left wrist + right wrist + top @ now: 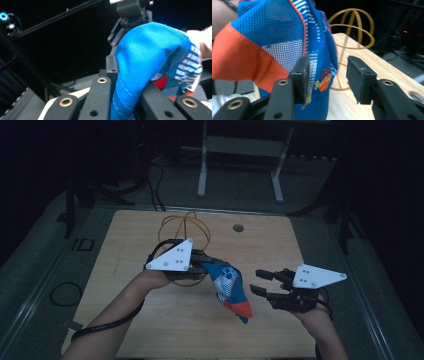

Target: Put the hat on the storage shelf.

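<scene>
A: Where's the cap?

B: Mid-frame in the high view, off the table, hanging from the left gripper, whose jaws are clamped on its blue cloth.

A: And the right gripper?

B: Lower right, jaws wide and empty, pointing left at the cap. The cap's long axis slants down toward lower right, so its orange end lies nearest those jaws, probably the easiest part to grab.
</scene>
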Tool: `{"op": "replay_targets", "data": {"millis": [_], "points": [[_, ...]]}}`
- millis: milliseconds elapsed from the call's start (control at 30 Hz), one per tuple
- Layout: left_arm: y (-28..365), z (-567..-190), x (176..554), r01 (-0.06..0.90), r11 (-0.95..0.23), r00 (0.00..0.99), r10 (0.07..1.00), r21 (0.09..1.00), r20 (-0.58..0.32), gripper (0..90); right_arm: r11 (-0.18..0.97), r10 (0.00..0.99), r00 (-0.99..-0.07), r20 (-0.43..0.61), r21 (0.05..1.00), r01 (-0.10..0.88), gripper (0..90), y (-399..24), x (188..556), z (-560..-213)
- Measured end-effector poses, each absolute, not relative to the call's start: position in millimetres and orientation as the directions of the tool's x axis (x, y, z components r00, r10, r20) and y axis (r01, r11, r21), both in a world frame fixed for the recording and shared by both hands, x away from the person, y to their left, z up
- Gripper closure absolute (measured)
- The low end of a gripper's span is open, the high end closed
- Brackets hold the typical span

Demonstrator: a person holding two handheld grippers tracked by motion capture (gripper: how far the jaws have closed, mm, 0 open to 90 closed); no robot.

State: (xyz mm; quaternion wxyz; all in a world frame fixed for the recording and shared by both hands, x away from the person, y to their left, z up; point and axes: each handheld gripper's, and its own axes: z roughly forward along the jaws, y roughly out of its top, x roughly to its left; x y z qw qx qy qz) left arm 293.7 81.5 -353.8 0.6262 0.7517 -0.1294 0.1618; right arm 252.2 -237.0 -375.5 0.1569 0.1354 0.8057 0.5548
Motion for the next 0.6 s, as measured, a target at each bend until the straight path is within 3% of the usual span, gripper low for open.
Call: {"op": "replay_targets", "data": {"millis": [133,367,433,533,567,600], "points": [[83.9,-353.2,290.5,-0.404,-0.152,0.914,-0.023,0.902,0.405,88.4,0.351,0.341,-0.934,-0.105,0.936,0.022,44.5,-222.1,246.3,-377.0],[81.3,-352.3,280.7,-0.422,-0.111,0.906,-0.093,0.9,0.413,88.4,0.335,0.283,-0.955,-0.086,0.942,0.014,45.2,-206.6,242.4,-375.5],[77.3,-352.2,278.3,-0.43,-0.119,0.902,-0.109,0.895,0.418,88.4,0.351,0.252,-0.963,-0.092,0.936,0.002,54.6,-200.3,241.4,-375.8],[76.2,-353.1,279.1,-0.428,-0.126,0.902,-0.116,0.895,0.415,88.3,0.371,0.231,-0.965,-0.125,0.928,-0.031,81.6,-196.1,238.1,-376.3],[76.3,-353.7,279.4,-0.426,-0.125,0.903,-0.116,0.896,0.414,88.3,0.38,0.243,-0.959,-0.143,0.924,-0.041,87.5,-195.3,236.9,-376.2],[76.3,-353.7,279.4,-0.426,-0.125,0.903,-0.116,0.896,0.414,88.1,0.38,0.243,-0.959,-0.143,0.924,-0.041,87.5,-195.3,236.9,-376.2]]}}
